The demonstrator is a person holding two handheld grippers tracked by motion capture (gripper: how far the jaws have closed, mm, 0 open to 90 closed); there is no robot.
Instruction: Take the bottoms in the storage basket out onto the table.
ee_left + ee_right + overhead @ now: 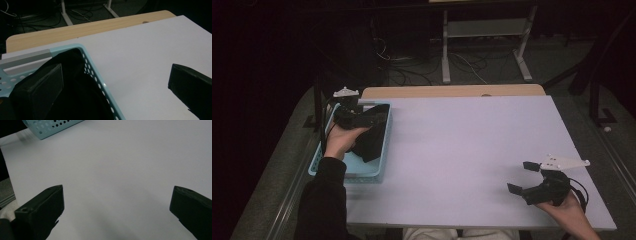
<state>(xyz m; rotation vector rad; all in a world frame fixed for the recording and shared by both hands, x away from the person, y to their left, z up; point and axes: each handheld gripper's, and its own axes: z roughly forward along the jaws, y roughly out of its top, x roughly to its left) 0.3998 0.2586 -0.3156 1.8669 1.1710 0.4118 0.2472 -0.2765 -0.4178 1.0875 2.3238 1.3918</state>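
A light-blue perforated basket (383, 152) stands at the table's left edge with a black cloth (370, 144) bundled inside. My left gripper (374, 116) hovers open over the basket's far end. In the left gripper view its left jaw sits over the black cloth (82, 100) inside the basket (98, 80) and its right jaw shows against the white table, so the left gripper (115, 87) holds nothing. My right gripper (522, 177) is open above the bare table near the front right corner. In its own view the right gripper (116, 207) has only white tabletop between the jaws.
The white tabletop (462, 145) spreads between the two hands, with a wooden strip (452, 91) along its far edge. A corner of the basket (50, 127) lies far ahead of the right gripper. Beyond the table are a metal stand (484, 30) and floor cables (412, 70).
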